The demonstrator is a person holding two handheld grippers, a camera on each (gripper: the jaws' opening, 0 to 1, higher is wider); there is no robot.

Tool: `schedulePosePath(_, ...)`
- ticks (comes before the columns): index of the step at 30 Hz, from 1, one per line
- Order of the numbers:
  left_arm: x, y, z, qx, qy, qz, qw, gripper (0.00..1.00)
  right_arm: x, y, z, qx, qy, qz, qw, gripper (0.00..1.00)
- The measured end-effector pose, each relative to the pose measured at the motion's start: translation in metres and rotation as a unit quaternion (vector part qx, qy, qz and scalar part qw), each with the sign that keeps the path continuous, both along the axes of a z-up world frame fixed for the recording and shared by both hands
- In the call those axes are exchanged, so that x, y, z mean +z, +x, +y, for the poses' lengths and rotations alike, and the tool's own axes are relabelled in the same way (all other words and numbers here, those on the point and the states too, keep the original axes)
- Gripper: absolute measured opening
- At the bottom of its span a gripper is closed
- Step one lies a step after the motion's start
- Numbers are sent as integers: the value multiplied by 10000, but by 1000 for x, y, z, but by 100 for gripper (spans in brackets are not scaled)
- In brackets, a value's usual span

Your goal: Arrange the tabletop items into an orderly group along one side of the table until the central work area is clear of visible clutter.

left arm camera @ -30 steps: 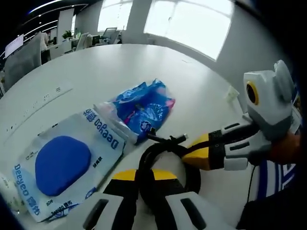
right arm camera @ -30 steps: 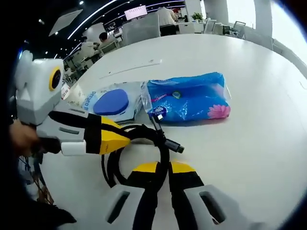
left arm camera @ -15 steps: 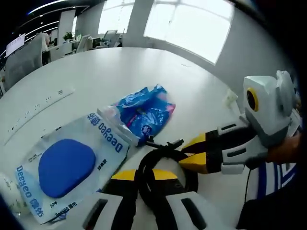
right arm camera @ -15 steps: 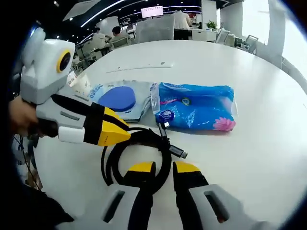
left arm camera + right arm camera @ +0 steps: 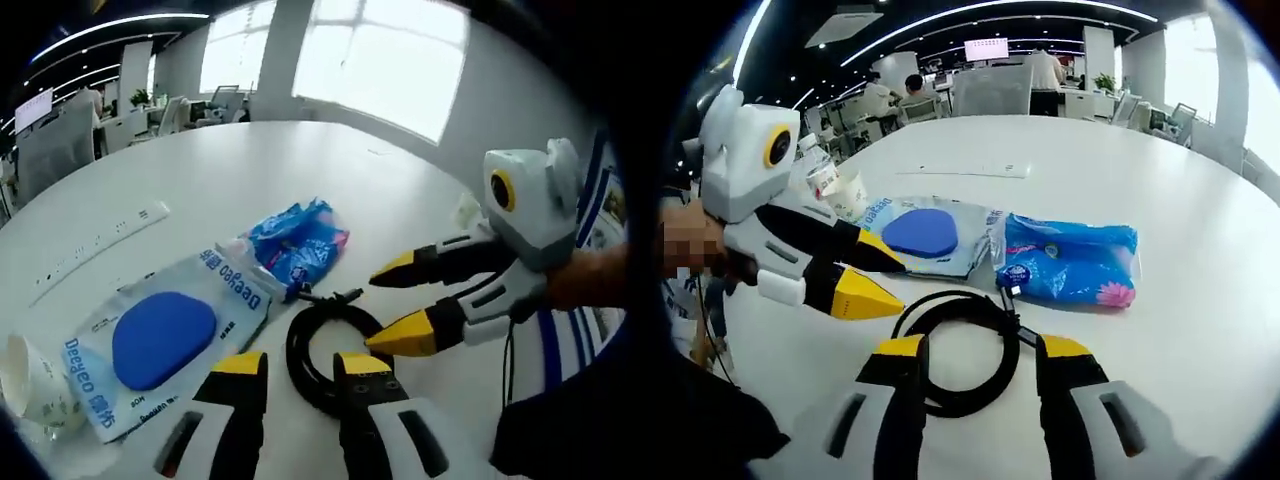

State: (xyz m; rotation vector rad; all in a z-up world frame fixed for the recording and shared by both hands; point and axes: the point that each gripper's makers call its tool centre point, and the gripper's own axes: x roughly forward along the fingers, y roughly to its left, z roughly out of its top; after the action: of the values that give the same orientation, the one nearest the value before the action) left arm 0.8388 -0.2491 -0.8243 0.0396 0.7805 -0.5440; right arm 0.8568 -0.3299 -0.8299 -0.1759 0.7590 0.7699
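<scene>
A coiled black cable (image 5: 325, 310) lies on the white table (image 5: 250, 160), its plug end pointing at a blue tissue pack (image 5: 295, 240). Left of that lies a white Deeyeo pack (image 5: 170, 335) with a blue pad inside. My left gripper (image 5: 302, 368) stands open, its jaws either side of the coil's near edge. My right gripper (image 5: 372, 312) reaches in from the right, also open, at the coil's far side. In the right gripper view the cable (image 5: 960, 300) sits between the spread jaws of my right gripper (image 5: 982, 350). My left gripper (image 5: 902, 285) stands open beside the cable, before the tissue pack (image 5: 1075, 262) and the Deeyeo pack (image 5: 925, 232).
A paper cup (image 5: 25, 380) stands at the near left edge, next to a small bottle (image 5: 820, 175). A long white strip (image 5: 100, 240) lies farther out on the table. Office desks, chairs and seated people fill the background. A striped sleeve shows at the right.
Both grippers were closed around the cable coil; both have now opened and drawn back a little. The cable rests on the table.
</scene>
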Motion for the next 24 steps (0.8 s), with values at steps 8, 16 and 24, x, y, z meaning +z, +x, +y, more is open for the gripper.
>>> schedulePosePath(8,24,-18,23,484,-161,-371,9980,35,25,-6,2,186,217,-192,9994,52)
schedulePosePath(16,50,-46,61,1056,-196,-691,9918,45,50,-13,5,381,429,-444,9974,63)
schedulePosePath(24,69,-84,102,1531,-219,-924,9836,57,66,-26,0,527,502,-572,9957,74)
